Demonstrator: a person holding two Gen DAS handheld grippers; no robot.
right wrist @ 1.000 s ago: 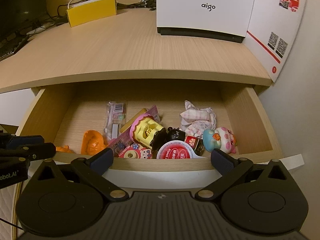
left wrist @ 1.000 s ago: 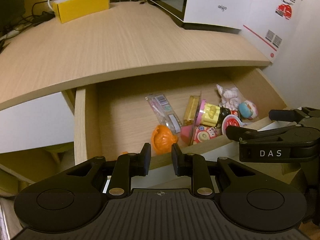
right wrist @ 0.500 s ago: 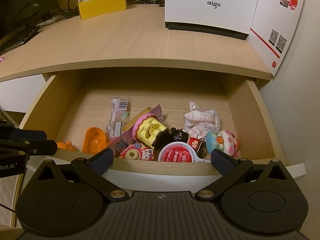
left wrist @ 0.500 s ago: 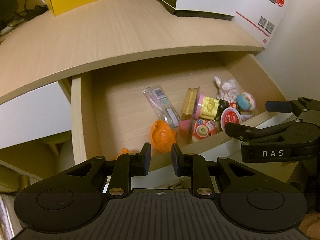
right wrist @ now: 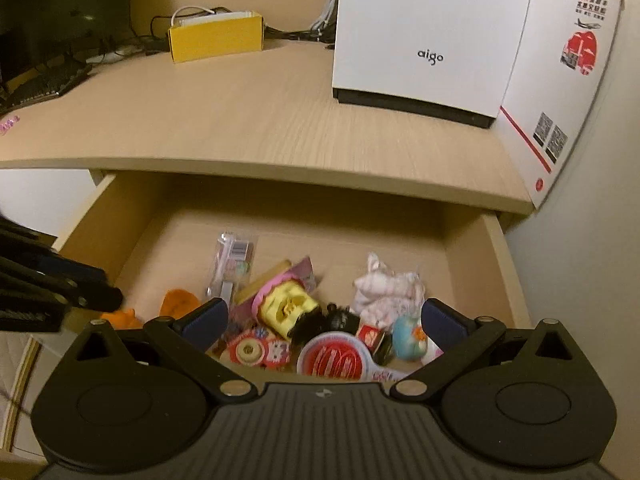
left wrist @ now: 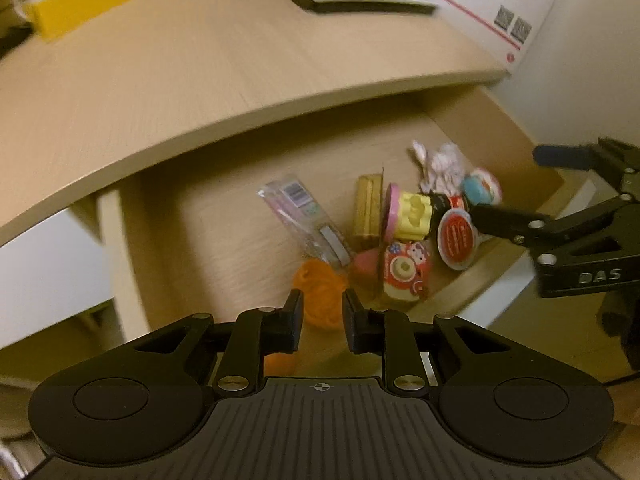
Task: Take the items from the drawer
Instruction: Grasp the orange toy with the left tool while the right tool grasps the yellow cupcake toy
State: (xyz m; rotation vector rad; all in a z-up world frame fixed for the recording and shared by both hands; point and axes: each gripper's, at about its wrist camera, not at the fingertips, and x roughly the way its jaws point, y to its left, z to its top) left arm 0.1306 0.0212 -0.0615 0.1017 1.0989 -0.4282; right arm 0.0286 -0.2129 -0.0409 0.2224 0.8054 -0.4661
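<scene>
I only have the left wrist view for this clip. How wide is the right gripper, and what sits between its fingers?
Observer: The right gripper is wide open; the yellow toy and the red-lidded cup lie in the drawer between its fingers.
Operator: What's written on the white box?
Observer: Its front reads "aigo"; the white box stands upright on the desk.
Operator: Anything at the desk's far left?
Observer: A black keyboard lies there, with cables running behind the yellow box.

Wooden desk (right wrist: pixel 248 128), pale wall (right wrist: pixel 580 280)
</scene>
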